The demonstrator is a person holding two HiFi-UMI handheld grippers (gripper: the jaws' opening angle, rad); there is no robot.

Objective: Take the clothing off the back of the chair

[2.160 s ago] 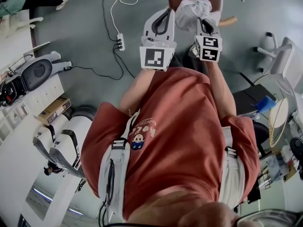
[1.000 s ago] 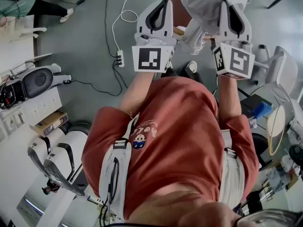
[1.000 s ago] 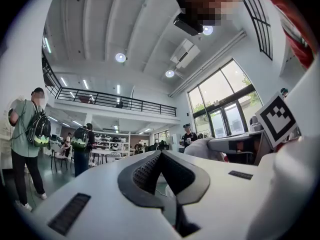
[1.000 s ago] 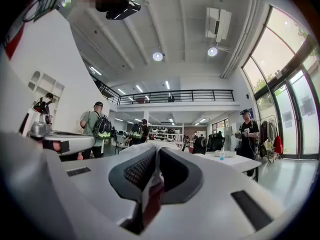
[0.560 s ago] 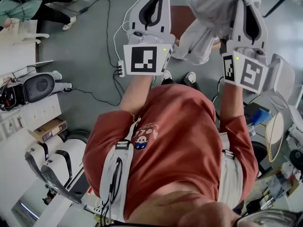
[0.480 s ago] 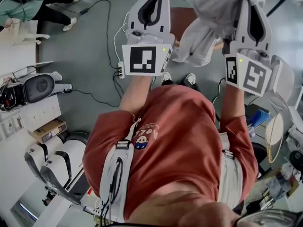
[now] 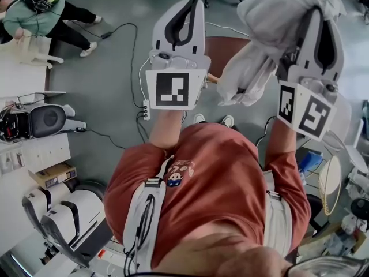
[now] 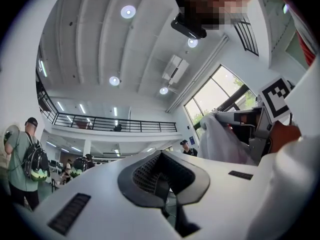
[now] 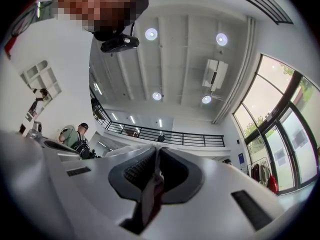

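Right gripper [image 9: 156,154] is pinching the white clothing [image 7: 277,16], which is draping over its jaws and hanging above the chair [image 7: 222,51]. Left gripper [image 7: 195,4] is sitting closed, empty, just beside.

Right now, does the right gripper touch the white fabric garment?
Touching. The right gripper view shows the right gripper shut on a fold of the white fabric garment.
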